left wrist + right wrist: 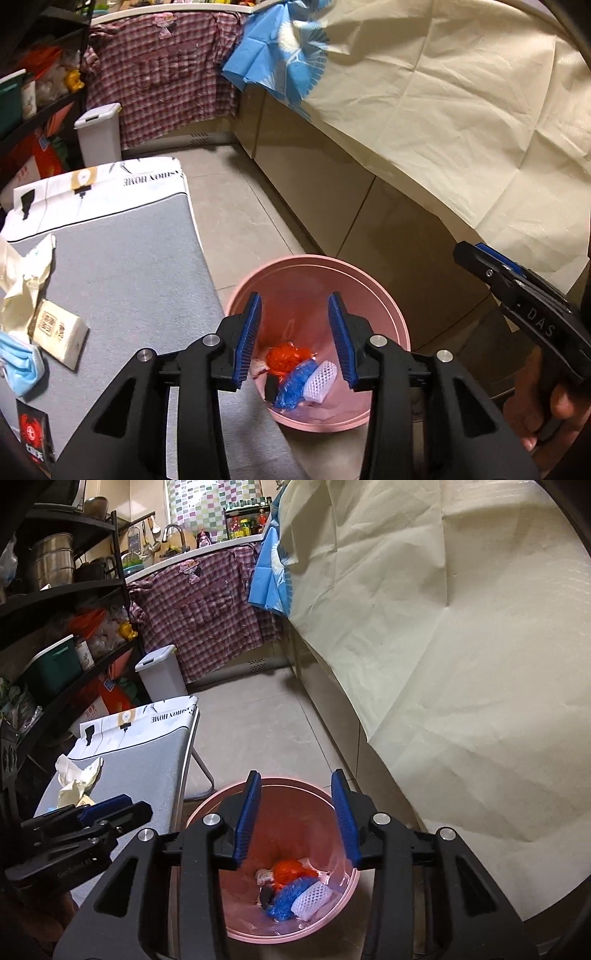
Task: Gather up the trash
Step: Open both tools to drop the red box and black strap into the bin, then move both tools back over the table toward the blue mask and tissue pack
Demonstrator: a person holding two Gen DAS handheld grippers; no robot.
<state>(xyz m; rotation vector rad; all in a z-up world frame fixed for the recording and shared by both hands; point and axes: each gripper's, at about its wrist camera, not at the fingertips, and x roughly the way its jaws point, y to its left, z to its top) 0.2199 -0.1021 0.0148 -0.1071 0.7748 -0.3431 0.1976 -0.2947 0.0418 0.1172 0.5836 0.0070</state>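
The pink bin (388, 314) stands on the tiled floor, just beside the near corner of the grey-topped table (129, 266). At its bottom lie an orange net bag (286, 358), a crumpled blue wrapper (293, 386), a white foam mesh sleeve (320, 376) and a small dark scrap, all touching in one heap.

Both grippers hover above the bin mouth. The left gripper (294, 339) has its jaws parted, with nothing between the blue pads; only the bin's contents show through the gap. The right gripper (297, 818) stands likewise: jaws apart, empty, pointed down into the bin. In my judgement each has nothing left to drop here.

Trash not yet collected remains on the table: crumpled cream paper (26, 284), a tissue packet (59, 332), a blue face mask (18, 362) and a black-and-red packet (33, 432) near the close edge.

Risks noted:
- The two grippers are close together over one bin; turning either toward the table could knock it against the other.
- The bin is light-looking and stands free; a low sweep of the left gripper may catch its rim and tip or shift it.
- The crumpled paper and mask are soft and lie touching the tissue packet; a careless pinch may lift two at once or drag one off the table edge.
- The flat black-and-red packet lies flush with the cloth, so the pads may slide over it or snag the table cover.
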